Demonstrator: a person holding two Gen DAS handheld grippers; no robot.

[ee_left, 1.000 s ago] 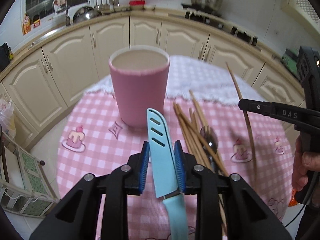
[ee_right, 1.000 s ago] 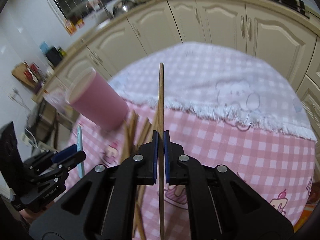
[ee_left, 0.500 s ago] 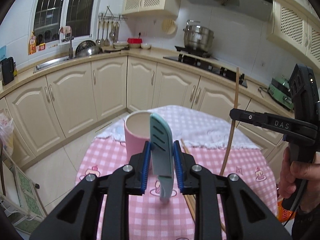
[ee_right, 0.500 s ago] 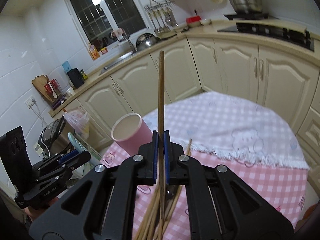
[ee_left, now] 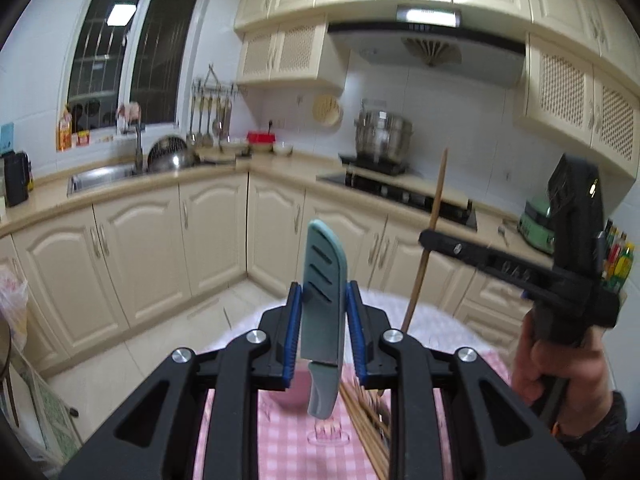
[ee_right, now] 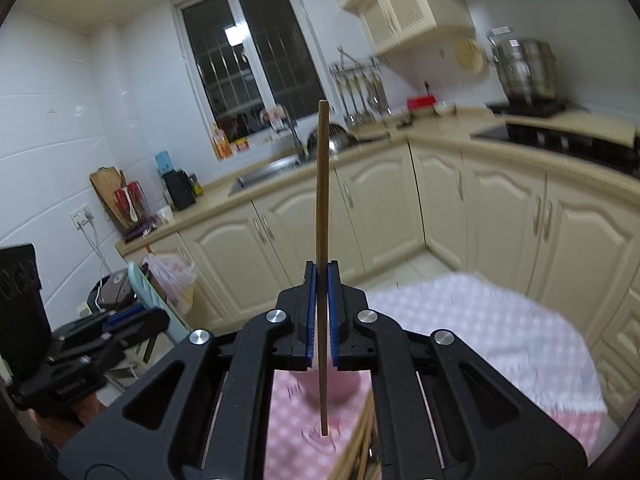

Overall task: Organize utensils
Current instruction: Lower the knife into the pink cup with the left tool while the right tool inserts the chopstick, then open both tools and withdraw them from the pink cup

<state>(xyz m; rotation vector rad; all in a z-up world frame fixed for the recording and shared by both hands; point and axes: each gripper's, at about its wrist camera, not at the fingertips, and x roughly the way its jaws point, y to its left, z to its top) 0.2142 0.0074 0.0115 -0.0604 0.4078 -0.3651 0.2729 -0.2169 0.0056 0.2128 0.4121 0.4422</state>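
Observation:
My left gripper (ee_left: 322, 300) is shut on a light blue sheathed knife (ee_left: 322, 304), held upright with its handle hanging down. Below it, the pink cup (ee_left: 294, 394) shows partly behind the fingers, on the pink checked tablecloth (ee_left: 288, 452). Loose wooden chopsticks (ee_left: 366, 424) lie right of the cup. My right gripper (ee_right: 321, 280) is shut on one upright chopstick (ee_right: 322, 184), above the cup (ee_right: 340, 390). The right gripper (ee_left: 430, 236) with its chopstick (ee_left: 434, 208) also shows in the left wrist view, held by a hand (ee_left: 560, 368).
The round table (ee_right: 500, 328) stands in a kitchen. Cream base cabinets (ee_left: 160, 248) run behind it, with a sink (ee_left: 104, 174), a hob (ee_left: 384, 186) and a steel pot (ee_left: 382, 134). A plastic bag (ee_right: 174, 276) hangs at the left.
Both grippers have risen well above the table and tilted up, each keeping its grip. The cup and loose chopsticks dropped to the bottom of both views.

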